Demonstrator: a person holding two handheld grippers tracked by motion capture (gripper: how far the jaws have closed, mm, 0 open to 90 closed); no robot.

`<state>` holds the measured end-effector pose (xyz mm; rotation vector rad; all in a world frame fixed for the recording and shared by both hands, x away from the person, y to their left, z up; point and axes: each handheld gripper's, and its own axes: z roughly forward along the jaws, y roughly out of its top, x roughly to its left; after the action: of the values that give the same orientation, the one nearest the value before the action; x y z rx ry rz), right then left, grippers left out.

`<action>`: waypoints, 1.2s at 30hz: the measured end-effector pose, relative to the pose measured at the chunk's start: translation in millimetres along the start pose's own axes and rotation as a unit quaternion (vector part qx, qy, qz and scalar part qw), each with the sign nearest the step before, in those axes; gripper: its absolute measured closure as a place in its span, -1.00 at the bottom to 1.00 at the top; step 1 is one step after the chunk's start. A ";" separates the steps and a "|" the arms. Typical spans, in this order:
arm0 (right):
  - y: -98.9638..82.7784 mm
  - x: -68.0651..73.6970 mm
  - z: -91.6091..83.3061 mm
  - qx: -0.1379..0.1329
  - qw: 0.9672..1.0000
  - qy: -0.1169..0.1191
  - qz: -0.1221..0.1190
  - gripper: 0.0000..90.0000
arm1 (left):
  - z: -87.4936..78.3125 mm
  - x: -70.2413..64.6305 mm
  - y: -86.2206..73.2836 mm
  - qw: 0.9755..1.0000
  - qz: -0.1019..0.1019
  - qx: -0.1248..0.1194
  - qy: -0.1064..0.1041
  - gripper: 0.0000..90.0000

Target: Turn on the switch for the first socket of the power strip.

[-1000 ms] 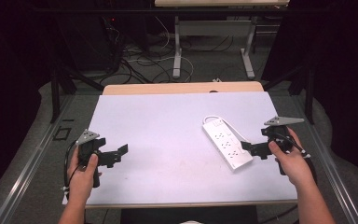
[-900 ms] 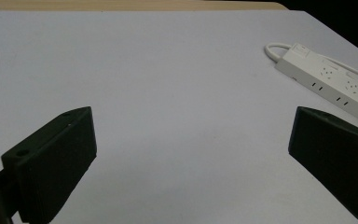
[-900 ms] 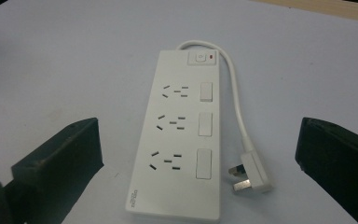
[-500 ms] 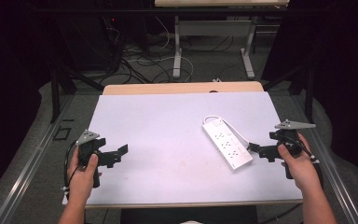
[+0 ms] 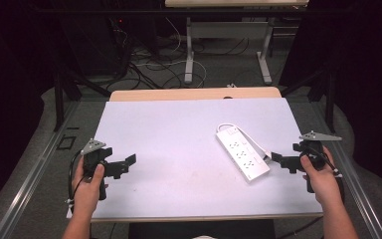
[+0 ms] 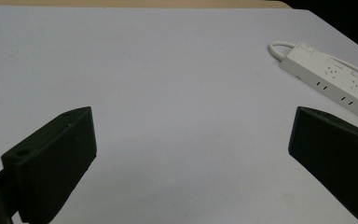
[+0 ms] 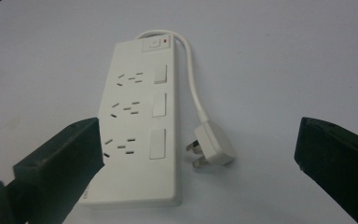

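A white power strip lies at an angle on the right half of the white table. Its short cord loops back to a white plug resting beside it. My right gripper hovers open just right of the strip, pointing at it. In the right gripper view the strip and plug sit between and beyond the wide-apart jaws of the gripper. My left gripper is open over the table's left front, holding nothing. The left gripper looks across bare table towards the strip, far off.
A wooden table edge runs behind the white top. Beyond it are desk legs and loose cables on the floor. Metal rails flank both sides of the table.
My right gripper has drawn back to the right and a little nearer the person, away from the power strip. The left gripper and the strip have not moved.
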<state>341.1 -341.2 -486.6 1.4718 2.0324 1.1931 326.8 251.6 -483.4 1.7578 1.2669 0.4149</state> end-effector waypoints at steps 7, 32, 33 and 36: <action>-9.1 -11.7 7.2 0.003 1.000 -0.026 0.018 -0.98 | 3.8 6.3 -4.1 1.000 -0.012 -0.001 0.012 -0.98; -26.4 -31.4 20.3 -0.002 0.997 -0.064 0.038 -0.98 | 12.5 28.9 -17.3 0.998 -0.054 -0.002 0.038 -0.98; -26.3 -31.5 20.2 0.000 0.997 -0.060 0.039 -0.98 | 12.4 29.2 -17.3 0.998 -0.054 0.000 0.037 -0.98; -26.8 -32.0 20.9 -0.001 0.997 -0.060 0.037 -0.98 | 12.6 29.9 -17.9 0.998 -0.054 0.002 0.038 -0.98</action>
<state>352.3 -363.9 -525.7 1.5907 1.9126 1.1051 337.8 273.3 -511.4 1.6818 1.4101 0.4212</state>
